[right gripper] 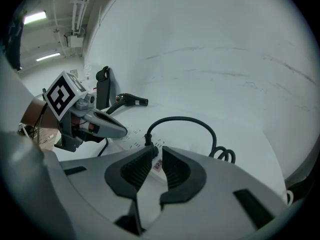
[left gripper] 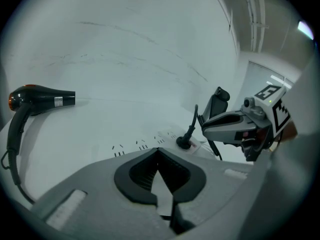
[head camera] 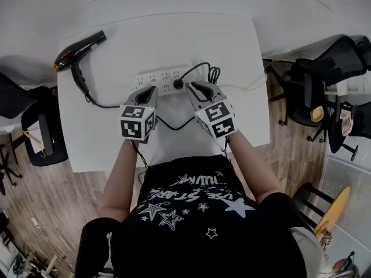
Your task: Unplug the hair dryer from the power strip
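A black hair dryer (head camera: 78, 52) with a copper-coloured rear lies on the white table (head camera: 232, 45), at 10 o'clock of the long white power strip (head camera: 155, 80) and well apart from it. A round black plug (head camera: 178, 84) sits in the strip's 3 o'clock end. The left tongs (left gripper: 158, 150) are pressed together and empty, just short of the strip. The right tongs (right gripper: 156, 151) stand slightly spread, with the plug just ahead of their gap at 12 o'clock.
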